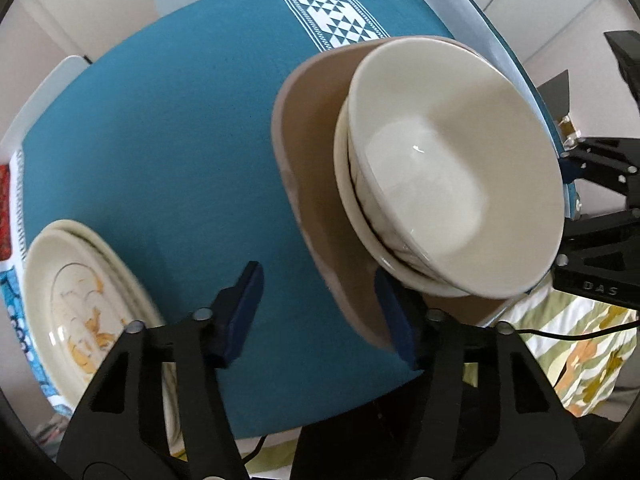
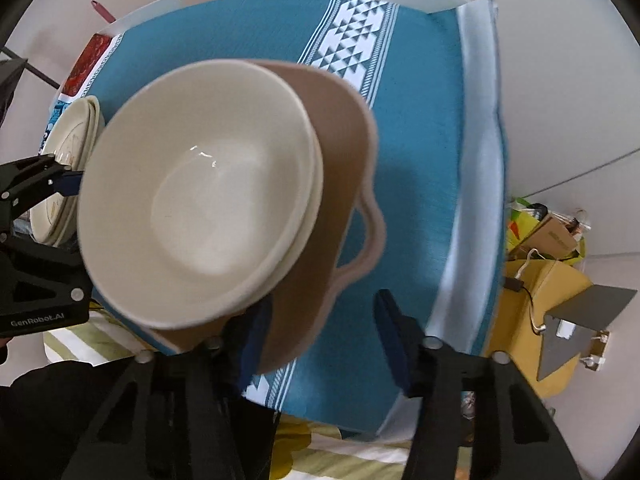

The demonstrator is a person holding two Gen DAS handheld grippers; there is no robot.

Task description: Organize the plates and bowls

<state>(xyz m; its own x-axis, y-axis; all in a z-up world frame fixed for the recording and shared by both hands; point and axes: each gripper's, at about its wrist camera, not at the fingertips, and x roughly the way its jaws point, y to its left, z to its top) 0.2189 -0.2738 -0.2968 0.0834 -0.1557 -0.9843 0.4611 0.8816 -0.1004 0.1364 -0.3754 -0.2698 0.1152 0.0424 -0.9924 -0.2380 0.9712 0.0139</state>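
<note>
Bowls [image 1: 448, 168] sit nested, cream, inside a beige two-handled tray [image 1: 316, 208], and that tray is the landmark for everything below. It rests on the teal tablecloth [image 1: 160, 140], close to the cloth's near edge. A stack of cream patterned plates [image 1: 80, 300] lies well apart from the tray, on its left side.

Left gripper [image 1: 320, 312] straddles the tray's left rim: one blue pad inside the wall, the other outside over cloth. Jaws part-open; no pinch visible on the rim. Right gripper [image 2: 324, 328] mirrors this on the tray's right side, just beside the loop handle [image 2: 368, 236], inner pad against the wall, outer pad clear of it. Motion blur makes true contact hard to confirm on either side.

Judgement: step in hand is a two-handed grip on opposite rims before a lift. To do it well, seat both pads fully over the rim, close evenly, and raise both sides together and level; the bowl stack sits high and may slide if the tray tips.
</note>
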